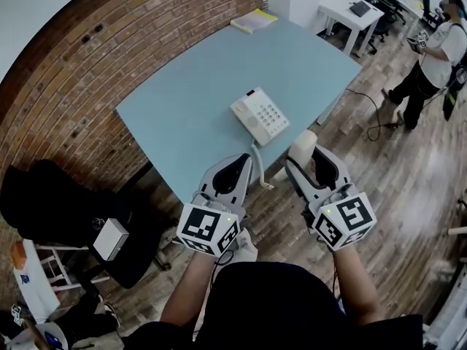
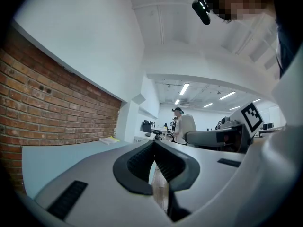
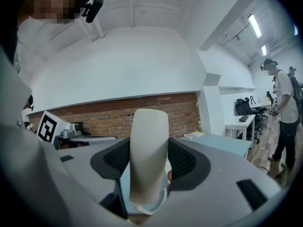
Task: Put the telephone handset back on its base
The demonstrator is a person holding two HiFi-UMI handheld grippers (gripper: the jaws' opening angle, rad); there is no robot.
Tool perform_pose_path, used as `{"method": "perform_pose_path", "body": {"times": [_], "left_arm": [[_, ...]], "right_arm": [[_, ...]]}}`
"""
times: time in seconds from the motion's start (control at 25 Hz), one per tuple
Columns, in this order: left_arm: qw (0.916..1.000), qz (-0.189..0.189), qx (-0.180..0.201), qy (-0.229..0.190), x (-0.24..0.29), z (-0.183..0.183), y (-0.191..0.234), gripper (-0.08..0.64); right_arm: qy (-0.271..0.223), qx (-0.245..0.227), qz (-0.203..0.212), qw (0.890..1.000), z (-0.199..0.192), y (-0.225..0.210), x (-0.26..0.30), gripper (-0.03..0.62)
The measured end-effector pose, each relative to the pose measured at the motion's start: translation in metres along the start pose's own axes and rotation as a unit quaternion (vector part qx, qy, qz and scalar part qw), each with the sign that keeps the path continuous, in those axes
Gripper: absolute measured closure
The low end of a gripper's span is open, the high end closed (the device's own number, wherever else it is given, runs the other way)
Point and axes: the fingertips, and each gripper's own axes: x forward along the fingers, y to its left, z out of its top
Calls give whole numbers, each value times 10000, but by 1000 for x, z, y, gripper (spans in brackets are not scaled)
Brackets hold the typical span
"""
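Head view: right gripper (image 1: 303, 166) is clamped on the handset (image 1: 303, 143), which stands upright off the table (image 1: 182, 100) edge; base (image 1: 260, 116) sits ahead, slightly left; left gripper (image 1: 244, 165) closed, empty

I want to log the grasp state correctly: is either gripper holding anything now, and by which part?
The right gripper holds the telephone handset across its middle, nearer the corded end. The left gripper is shut and holds nothing.
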Motion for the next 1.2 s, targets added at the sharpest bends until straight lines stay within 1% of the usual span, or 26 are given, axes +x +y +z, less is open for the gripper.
{"method": "perform_pose_path", "body": {"times": [0.32, 0.52, 0.96, 1.2], "left_arm": [[9999, -114, 10, 97, 2, 0, 29, 551], [9999, -116, -52, 71, 0, 4, 52, 551], [9993, -249, -184, 187, 0, -7, 85, 551], [9992, -272, -214, 198, 1, -10, 95, 551]], "right_arm": [[95, 18, -79, 9999, -3, 7, 30, 345], [135, 32, -147, 9998, -2, 12, 49, 345], [189, 58, -320, 9993, -8, 20, 80, 345], [204, 90, -366, 9991, -11, 20, 88, 345]]}}
